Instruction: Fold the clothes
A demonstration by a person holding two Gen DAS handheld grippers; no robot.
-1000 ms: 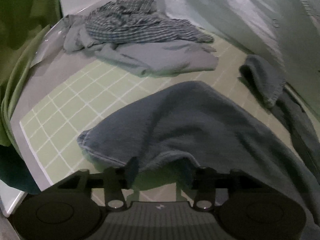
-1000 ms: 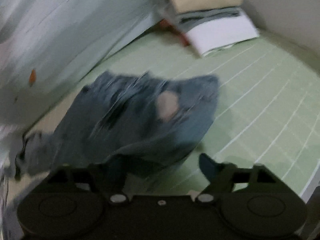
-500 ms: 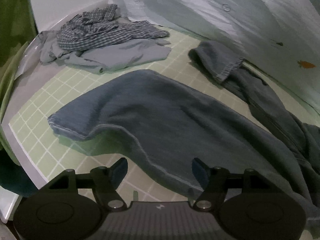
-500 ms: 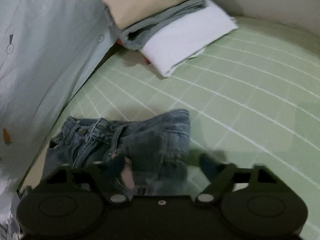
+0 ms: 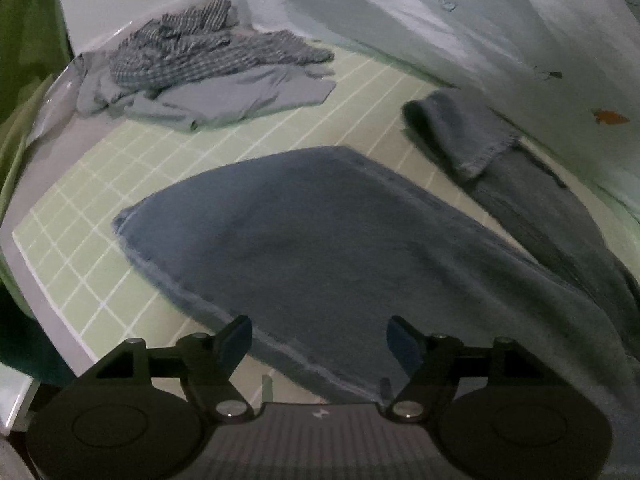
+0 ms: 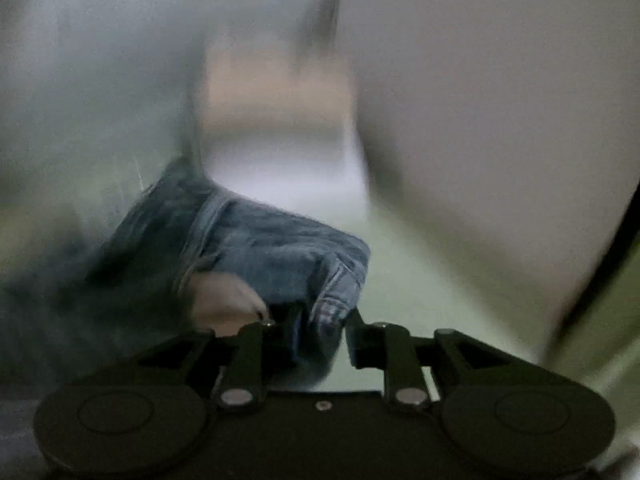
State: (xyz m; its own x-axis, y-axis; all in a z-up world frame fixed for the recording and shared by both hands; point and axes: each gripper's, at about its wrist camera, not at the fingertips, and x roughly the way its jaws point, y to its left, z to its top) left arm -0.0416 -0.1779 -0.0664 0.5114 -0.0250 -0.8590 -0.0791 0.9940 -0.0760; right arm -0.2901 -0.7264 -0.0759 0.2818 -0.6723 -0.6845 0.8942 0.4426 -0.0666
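A pair of blue jeans lies on the green grid mat. In the left wrist view one leg (image 5: pixel 320 240) spreads flat in front of me and the other leg (image 5: pixel 520 192) runs along the right by the bedding. My left gripper (image 5: pixel 319 338) is open and empty just over the near leg's hem. In the blurred right wrist view my right gripper (image 6: pixel 322 330) is closed on the waistband end of the jeans (image 6: pixel 280 248), which is lifted and bunched between the fingers.
A crumpled checked shirt (image 5: pixel 208 48) and a grey garment (image 5: pixel 240 96) lie at the mat's far left. Pale bedding (image 5: pixel 480 32) rises on the right. A blurred stack of folded clothes (image 6: pixel 280 120) stands behind the jeans. The mat's edge (image 5: pixel 36 264) is near left.
My left gripper let go of the jeans leg and opened; the leg now lies flat. My right gripper closed on the waistband and swung quickly, blurring its view.
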